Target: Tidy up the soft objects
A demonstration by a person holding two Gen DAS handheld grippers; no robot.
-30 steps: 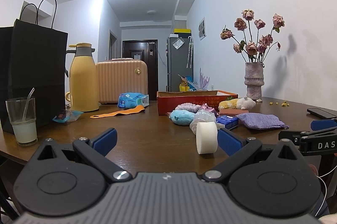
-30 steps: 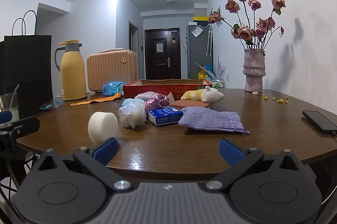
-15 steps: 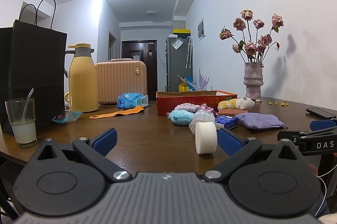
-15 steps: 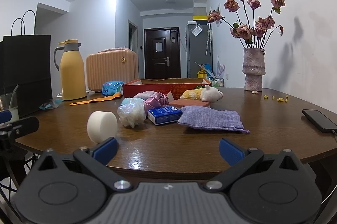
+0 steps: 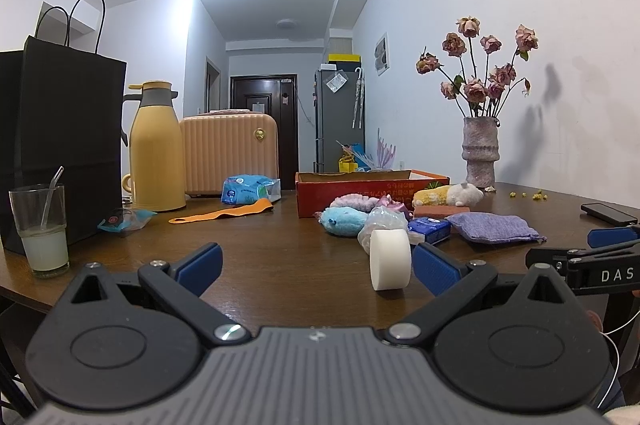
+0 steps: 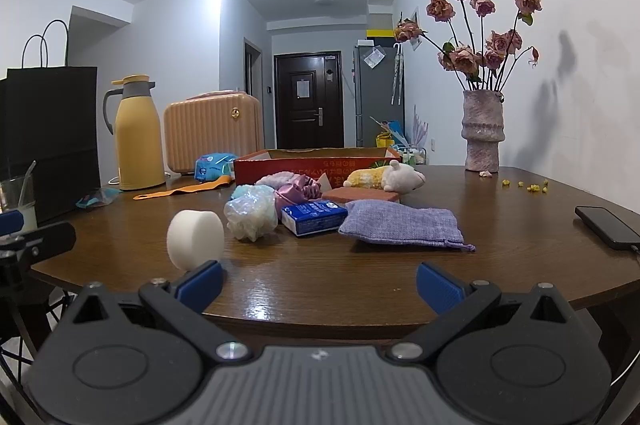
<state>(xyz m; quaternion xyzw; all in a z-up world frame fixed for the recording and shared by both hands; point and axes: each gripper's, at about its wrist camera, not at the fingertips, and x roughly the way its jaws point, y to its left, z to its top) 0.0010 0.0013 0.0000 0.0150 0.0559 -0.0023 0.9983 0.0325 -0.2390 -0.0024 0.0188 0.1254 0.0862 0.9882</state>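
Both tools are empty, jaws spread wide. The left gripper [image 5: 316, 263] sits low at the near edge of the table [image 5: 280, 265]. The white foam puck [image 5: 390, 259] stands on its rim just ahead of the left gripper's right pad. The right gripper [image 6: 320, 283] hovers off the near edge.

Hazard: the puck can roll if a pad nudges it. The red box [image 6: 316, 165] stands beyond the soft pile; a crushed, off-centre grip may slip.

White sponge [image 5: 390, 259] sitting ahead of the left gripper's blue pads [image 5: 199, 263]. Lilac pouch [image 6: 402, 227], blue tissue pack [image 6: 314, 217], red box [image 6: 316, 165] lying ahead of the right gripper.
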